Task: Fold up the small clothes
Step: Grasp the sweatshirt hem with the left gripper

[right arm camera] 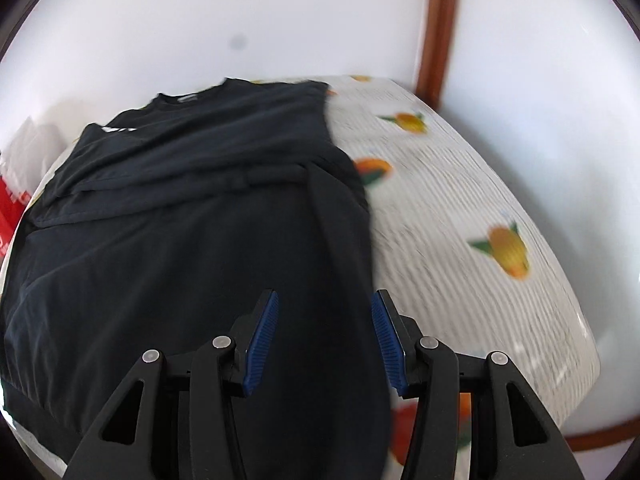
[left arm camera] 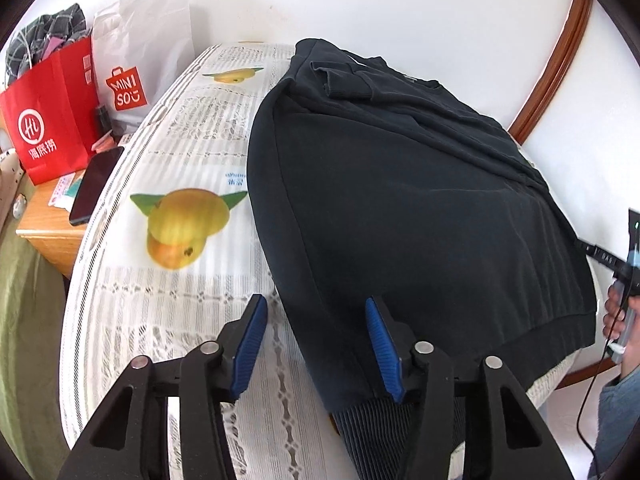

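Observation:
A black sweatshirt (left arm camera: 400, 200) lies flat on a table with a white fruit-print cloth (left arm camera: 180, 280), its sleeves folded in over the body. My left gripper (left arm camera: 316, 312) is open and empty, just above the sweatshirt's near left hem corner. In the right wrist view the sweatshirt (right arm camera: 180, 220) fills the left and middle. My right gripper (right arm camera: 325, 308) is open and empty over the sweatshirt's near right edge. The right gripper also shows at the right edge of the left wrist view (left arm camera: 624, 264), held in a hand.
A red paper bag (left arm camera: 52, 120) and a white MINISO bag (left arm camera: 136, 60) stand on a wooden side table (left arm camera: 52, 232) at left, with a dark phone (left arm camera: 96, 184). A white wall with brown wooden trim (left arm camera: 556, 52) lies behind. The table cloth (right arm camera: 460, 240) extends right of the sweatshirt.

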Motion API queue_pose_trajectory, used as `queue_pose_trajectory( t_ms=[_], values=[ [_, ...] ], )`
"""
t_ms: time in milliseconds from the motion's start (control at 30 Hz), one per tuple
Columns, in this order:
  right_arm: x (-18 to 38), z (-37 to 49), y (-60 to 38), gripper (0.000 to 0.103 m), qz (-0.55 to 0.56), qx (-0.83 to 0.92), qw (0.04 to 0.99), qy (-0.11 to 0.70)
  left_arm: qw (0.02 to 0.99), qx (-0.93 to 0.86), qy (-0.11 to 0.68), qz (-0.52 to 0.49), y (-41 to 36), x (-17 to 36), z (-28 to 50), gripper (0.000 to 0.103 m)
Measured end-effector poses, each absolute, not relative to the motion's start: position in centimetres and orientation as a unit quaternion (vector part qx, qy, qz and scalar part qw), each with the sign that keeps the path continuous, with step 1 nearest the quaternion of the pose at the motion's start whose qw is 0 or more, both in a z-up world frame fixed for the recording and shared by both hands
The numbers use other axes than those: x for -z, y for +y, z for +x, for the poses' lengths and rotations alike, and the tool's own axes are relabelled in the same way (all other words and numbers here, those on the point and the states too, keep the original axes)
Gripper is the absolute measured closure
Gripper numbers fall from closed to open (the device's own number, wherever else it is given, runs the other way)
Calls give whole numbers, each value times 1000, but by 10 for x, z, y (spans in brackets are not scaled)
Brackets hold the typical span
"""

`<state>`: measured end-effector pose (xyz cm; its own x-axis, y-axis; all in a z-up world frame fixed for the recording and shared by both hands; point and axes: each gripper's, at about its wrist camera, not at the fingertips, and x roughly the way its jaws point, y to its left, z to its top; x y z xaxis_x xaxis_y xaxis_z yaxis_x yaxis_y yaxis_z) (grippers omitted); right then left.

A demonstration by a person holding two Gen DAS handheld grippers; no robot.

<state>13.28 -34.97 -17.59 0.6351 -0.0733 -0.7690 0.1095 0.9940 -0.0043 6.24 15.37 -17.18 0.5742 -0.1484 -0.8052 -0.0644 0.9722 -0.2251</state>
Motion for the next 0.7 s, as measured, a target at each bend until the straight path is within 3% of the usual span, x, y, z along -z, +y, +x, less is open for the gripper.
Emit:
queue_pose_trajectory(
  t_ms=[100,700],
  values=[
    [188,122,-364,54,35,54,900,432,875,33,465,-129,152,173,61,64],
    [209,84,-350,56,44,-48,893,446,868,27,481,-119,127,175,61,70]
  ],
)
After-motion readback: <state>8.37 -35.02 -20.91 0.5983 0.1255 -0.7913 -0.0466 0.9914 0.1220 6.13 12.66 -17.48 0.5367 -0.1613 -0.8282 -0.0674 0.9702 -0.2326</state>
